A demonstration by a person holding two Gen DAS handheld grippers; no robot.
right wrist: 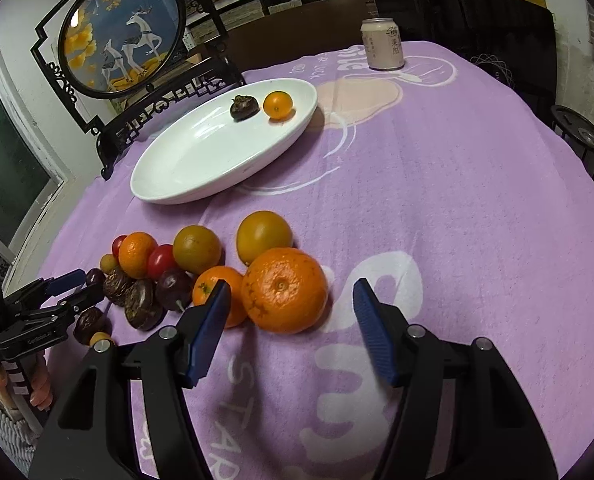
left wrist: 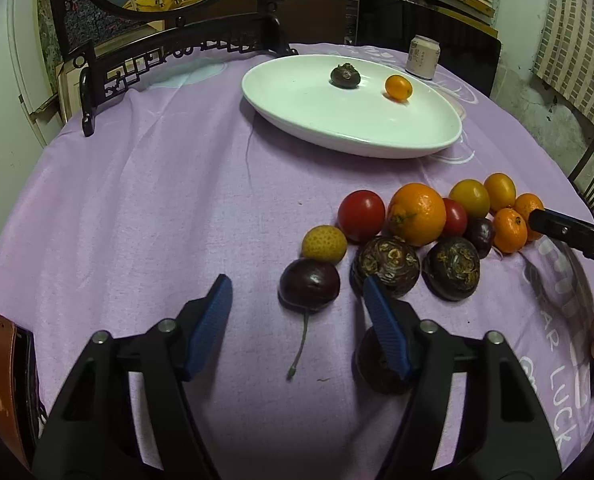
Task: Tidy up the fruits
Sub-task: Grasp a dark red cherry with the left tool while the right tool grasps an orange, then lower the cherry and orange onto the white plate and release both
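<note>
A white oval plate (left wrist: 297, 96) (right wrist: 185, 160) holds a dark water chestnut (left wrist: 345, 76) and a small orange fruit (left wrist: 398, 87). Several fruits lie in a cluster on the purple cloth. My left gripper (left wrist: 297, 292) is open; a dark cherry with a stem (left wrist: 309, 290) lies just ahead between its fingers, and another dark fruit (left wrist: 377, 364) sits behind the right finger. My right gripper (right wrist: 291, 298) is open, with a large mandarin (right wrist: 285, 290) between its fingertips and a smaller one (right wrist: 213, 292) at its left finger.
A drink can (left wrist: 423, 58) (right wrist: 382, 44) stands beyond the plate. A black-framed deer screen (right wrist: 117, 32) stands at the table's far left edge. A brown case (left wrist: 5, 380) lies at the near left. Chairs stand around the table.
</note>
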